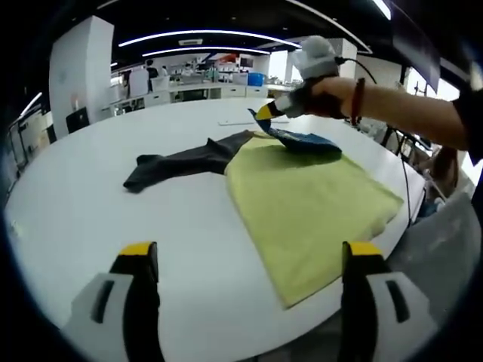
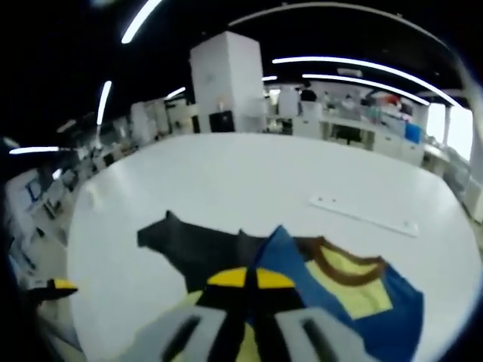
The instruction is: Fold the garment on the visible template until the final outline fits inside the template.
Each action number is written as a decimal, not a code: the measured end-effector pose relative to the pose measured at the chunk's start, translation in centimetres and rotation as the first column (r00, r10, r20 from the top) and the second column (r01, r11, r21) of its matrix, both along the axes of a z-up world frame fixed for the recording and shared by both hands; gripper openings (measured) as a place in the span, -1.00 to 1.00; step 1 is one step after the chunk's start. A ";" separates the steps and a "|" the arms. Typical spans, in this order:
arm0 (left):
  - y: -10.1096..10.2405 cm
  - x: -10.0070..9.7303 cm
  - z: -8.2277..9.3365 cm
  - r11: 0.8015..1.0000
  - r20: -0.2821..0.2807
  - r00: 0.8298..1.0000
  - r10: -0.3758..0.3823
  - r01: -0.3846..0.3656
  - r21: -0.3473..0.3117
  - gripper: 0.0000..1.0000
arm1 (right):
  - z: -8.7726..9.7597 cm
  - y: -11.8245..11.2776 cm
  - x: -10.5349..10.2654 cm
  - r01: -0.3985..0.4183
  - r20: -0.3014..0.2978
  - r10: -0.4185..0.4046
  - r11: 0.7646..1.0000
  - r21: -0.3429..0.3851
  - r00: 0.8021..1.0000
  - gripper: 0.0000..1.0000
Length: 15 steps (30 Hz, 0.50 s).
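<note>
A yellow-green template sheet (image 1: 309,200) lies flat on the white table (image 1: 90,196). The garment rests across its far edge: a dark grey part (image 1: 189,160) stretches left onto bare table, and a blue part (image 1: 306,142) is on the sheet. In the left gripper view a person's hand holds my right gripper (image 1: 266,113), shut on a lifted blue edge. In the right gripper view my right gripper (image 2: 249,277) pinches that blue fabric (image 2: 283,260); the garment's yellow lining and brown collar (image 2: 355,286) show beyond, and the dark part (image 2: 196,241) lies to the left. My left gripper (image 1: 252,253) hovers open over the near table.
A thin white strip (image 2: 362,213) lies on the table beyond the garment. The table's near edge (image 1: 317,317) curves just past the template. Desks, a white pillar (image 2: 226,83) and office furniture stand far behind. The left gripper's yellow tip (image 2: 56,286) shows at the far left.
</note>
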<state>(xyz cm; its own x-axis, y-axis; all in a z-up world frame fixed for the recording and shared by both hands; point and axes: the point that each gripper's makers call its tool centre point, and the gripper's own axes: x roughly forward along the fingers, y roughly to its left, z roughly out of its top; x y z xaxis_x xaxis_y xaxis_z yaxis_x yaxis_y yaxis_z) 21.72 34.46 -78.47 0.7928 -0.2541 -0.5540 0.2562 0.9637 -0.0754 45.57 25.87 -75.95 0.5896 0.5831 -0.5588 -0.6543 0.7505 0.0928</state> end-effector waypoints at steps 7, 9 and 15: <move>0.1 0.0 0.0 1.000 -0.001 1.000 0.004 -0.004 0.003 0.98 | -1.8 0.6 -1.4 -0.014 -0.020 0.013 1.000 -0.020 1.000 -1.00; 0.1 0.0 0.0 1.000 -0.001 1.000 0.005 -0.005 0.002 0.98 | -2.3 0.7 -1.9 -0.020 -0.027 0.019 0.999 -0.028 0.999 -1.00; 0.1 0.0 -0.1 1.000 -0.006 1.000 0.004 -0.004 0.004 0.98 | -3.7 1.1 -3.1 -0.033 -0.059 0.031 0.999 -0.033 0.998 -1.00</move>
<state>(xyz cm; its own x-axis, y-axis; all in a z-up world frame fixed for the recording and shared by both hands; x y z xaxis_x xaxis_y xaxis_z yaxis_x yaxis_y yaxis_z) 21.68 34.57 -78.56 0.7906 -0.2490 -0.5594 0.2519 0.9650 -0.0735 42.50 26.99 -79.62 0.5370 0.5808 -0.6118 -0.6720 0.7330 0.1060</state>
